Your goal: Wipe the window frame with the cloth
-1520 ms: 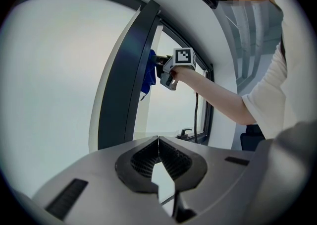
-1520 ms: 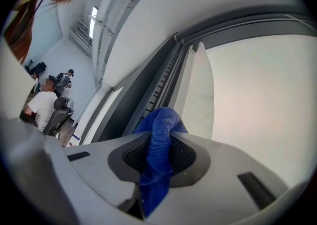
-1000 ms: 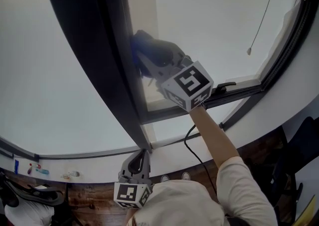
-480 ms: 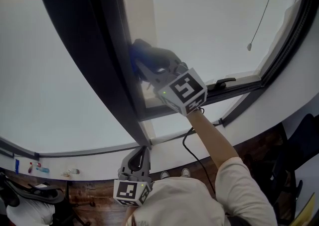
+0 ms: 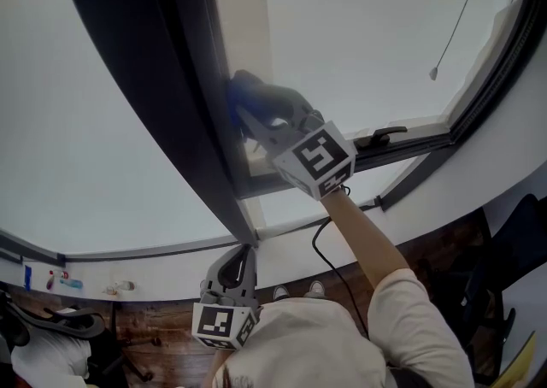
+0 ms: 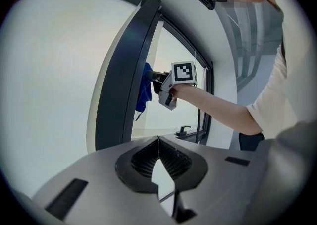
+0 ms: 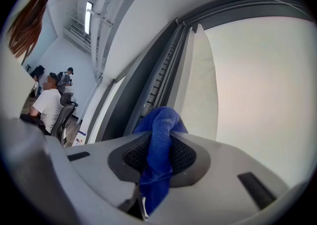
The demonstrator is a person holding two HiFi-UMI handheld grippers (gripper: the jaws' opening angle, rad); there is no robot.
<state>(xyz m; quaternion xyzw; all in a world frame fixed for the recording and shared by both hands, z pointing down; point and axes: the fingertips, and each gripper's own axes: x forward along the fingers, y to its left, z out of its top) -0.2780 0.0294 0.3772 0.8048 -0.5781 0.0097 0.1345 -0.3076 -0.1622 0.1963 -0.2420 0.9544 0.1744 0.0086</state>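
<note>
Cloth point(image 5: 246, 96), blue, is clamped in my right hand-held gripper point(image 5: 253, 118) and pressed against the dark window frame point(image 5: 184, 104) at mid-frame, a touch lower than a second ago. Left hand-held gripper point(image 5: 240, 267) has its jaws closed on nothing, bottom centre, barely moved.

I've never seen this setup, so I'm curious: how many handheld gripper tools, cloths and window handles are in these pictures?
Grippers: 2 (left gripper, right gripper)
Blue cloth: 1, clamped in the right gripper
Window handle: 1
Total: 4
</note>
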